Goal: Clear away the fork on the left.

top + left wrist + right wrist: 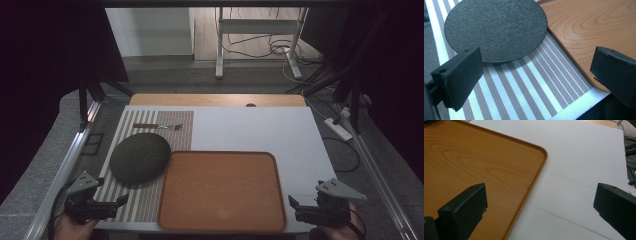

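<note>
You are holding the left hand-held gripper open over the striped mat, just short of the dark round plate. Your right hand-held gripper is hovering open beside the wooden tray, gripping nothing.

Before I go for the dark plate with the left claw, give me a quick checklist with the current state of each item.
1. Left claw open, nothing between its jaws: ok.
2. Right claw open and empty: ok.
3. Dark plate free, lying on the striped mat: ok.
4. Wooden tray bare: ok.
5. Gap between plate and tray edge: cannot tell.
6. Small utensil at the mat's far end, away from the plate: ok.
</note>
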The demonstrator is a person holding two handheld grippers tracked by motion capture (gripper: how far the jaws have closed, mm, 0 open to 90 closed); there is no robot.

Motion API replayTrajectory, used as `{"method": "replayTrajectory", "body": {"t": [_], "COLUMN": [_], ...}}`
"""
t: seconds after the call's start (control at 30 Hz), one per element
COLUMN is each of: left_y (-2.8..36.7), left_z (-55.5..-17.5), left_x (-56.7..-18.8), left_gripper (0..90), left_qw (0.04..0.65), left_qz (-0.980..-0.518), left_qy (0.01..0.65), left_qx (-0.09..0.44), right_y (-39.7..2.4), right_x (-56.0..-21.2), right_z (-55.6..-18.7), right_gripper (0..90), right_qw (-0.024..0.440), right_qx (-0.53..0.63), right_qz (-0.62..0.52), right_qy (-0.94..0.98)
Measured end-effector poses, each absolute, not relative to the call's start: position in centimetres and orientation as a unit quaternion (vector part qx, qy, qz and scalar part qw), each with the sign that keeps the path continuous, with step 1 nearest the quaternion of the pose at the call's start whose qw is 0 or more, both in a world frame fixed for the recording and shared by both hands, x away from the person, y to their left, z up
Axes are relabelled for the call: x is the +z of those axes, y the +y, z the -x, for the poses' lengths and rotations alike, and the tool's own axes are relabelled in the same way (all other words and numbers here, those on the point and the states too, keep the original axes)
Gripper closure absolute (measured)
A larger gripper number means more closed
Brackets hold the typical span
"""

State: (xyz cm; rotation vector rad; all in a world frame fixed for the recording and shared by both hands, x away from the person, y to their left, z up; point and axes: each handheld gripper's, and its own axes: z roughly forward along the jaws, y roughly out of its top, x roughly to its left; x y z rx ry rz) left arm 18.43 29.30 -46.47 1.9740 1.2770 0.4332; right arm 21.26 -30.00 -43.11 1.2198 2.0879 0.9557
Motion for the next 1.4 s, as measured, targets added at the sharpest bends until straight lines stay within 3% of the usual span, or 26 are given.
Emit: {"method": "replayTrajectory", "body": {"t": [0.97,1.4], "left_y": [29.2,28.5], "left_z": [-19.4,-21.0], "left_x": [-46.4,-46.8], "left_gripper": [0.0,0.0], "left_qw": [0.38,0.356], "left_qz": [-0.771,-0.79], "left_qy": [0.492,0.479], "left_qx": [0.135,0.14], "right_y": [-29.7,-29.7], "right_x": [-43.2,-43.2], "right_z": [-21.3,-21.3], "right_gripper": [0.0,0.0], "right_qw": [0.276,0.275], "right_qx": [0.342,0.341], "right_qz": [-0.45,-0.45], "right_qy": [0.777,0.778]}}
